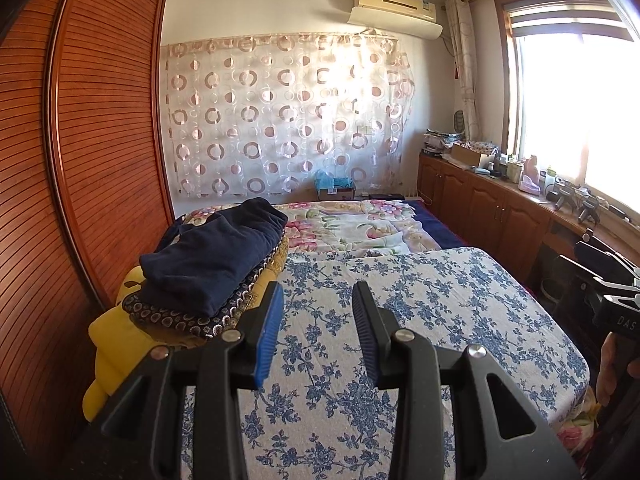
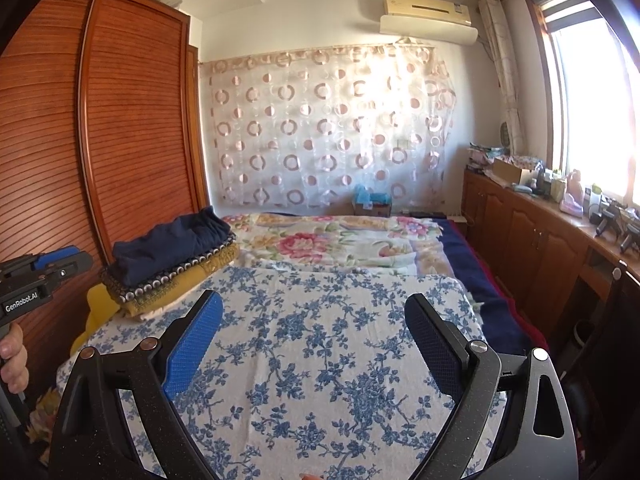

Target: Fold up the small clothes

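a stack of folded clothes (image 1: 208, 268) sits at the left of the blue-flowered pad (image 1: 400, 320), whose middle lies bare, while the left gripper (image 1: 318, 308) and right gripper (image 2: 314, 332) hover spread and empty, so folding looks largely done.

wardrobe (image 1: 100, 140) left | circle curtain (image 1: 280, 120) back wall | air conditioner (image 1: 396, 10) above | cabinets (image 1: 480, 196) right

place: home bedroom – bed (image 2: 340, 240) | wardrobe (image 2: 132, 120) | curtain (image 2: 328, 132)
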